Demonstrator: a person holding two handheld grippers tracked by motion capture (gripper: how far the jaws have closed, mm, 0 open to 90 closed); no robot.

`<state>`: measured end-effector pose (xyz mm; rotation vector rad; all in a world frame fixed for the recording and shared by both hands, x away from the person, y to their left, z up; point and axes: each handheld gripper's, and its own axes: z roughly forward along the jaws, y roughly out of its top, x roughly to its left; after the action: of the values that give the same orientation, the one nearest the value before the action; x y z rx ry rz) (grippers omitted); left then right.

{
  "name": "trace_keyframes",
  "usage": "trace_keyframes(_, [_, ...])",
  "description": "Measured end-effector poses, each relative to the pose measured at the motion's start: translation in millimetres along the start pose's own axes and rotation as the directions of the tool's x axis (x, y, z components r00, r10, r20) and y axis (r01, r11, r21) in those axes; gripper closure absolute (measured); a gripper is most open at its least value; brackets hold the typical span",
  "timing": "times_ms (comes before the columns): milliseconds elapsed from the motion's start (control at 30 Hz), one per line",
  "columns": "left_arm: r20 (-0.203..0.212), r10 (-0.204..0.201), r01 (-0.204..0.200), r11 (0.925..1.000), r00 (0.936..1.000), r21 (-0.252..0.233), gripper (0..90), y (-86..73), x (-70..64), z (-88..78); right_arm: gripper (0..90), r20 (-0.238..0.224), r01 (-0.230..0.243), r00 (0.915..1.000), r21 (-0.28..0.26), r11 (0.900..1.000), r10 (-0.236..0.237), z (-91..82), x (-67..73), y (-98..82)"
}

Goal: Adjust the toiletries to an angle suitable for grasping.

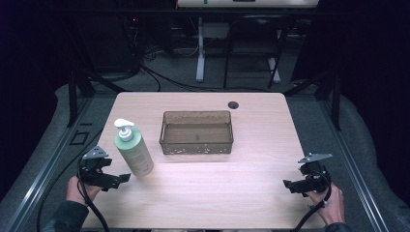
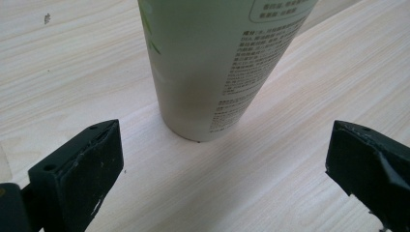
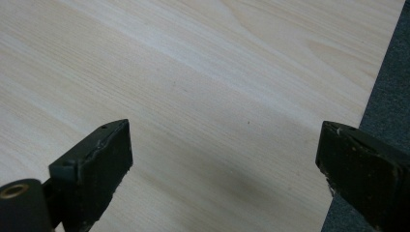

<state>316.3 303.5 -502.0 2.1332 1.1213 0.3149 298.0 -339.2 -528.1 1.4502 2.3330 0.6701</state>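
At the bottom of the high view, two hands come in from the lower edge, each holding a gripper over a pale wooden table [image 1: 217,193]. Lower left, the left hand [image 1: 77,189] holds the left gripper [image 1: 121,180], its jaws spread wide and pointing right toward the base of a pale green pump bottle [image 1: 134,151]. In the left gripper view the bottle [image 2: 212,63] stands upright on the wood at upper centre, just beyond the two black jaws and in line with the gap between them, touching neither. Lower right, the right hand [image 1: 329,203] holds the right gripper [image 1: 290,186] near the table's right edge, jaws wide apart and holding nothing; the right gripper view shows bare wood between them and grey floor [image 3: 387,82] at the far right. Farther back, at the middle of the frame, a clear brownish rectangular bin [image 1: 196,146] sits well apart from the bottle, to its right. Beyond it, near the far edge, is a small dark round hole [image 1: 233,104] in the tabletop.
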Motion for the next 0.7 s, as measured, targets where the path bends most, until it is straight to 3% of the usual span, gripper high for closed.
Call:
trace_keyframes(267, [0.016, 0.007, -0.007, 0.9995, 0.9998, -0.031, 0.0, 13.7, -2.6, -6.3, 5.4, -0.01, 0.006, 0.9999, 0.012, 1.0, -0.006, 1.7, -0.1, -0.5])
trace_keyframes(467, [0.003, 0.016, -0.016, 0.9988, 0.9999, -0.046, 0.0, 25.6, -4.3, -10.5, 5.5, -0.018, 0.02, 0.9997, 0.022, 1.0, -0.019, 4.0, 2.0, 2.9])
trace_keyframes(600, [-0.009, 0.018, -0.018, 0.997, 0.9998, -0.075, 0.0, 36.3, -6.3, -14.8, 5.8, -0.02, 0.021, 0.9996, 0.017, 1.0, -0.021, 2.0, 3.6, 4.7])
trace_keyframes(700, [-0.01, 0.047, -0.048, 0.9922, 0.9988, -0.115, 0.0, 49.3, -9.2, -18.5, 6.5, -0.024, 0.031, 0.9993, 0.012, 0.999, -0.03, 0.5, 5.7, 5.2])
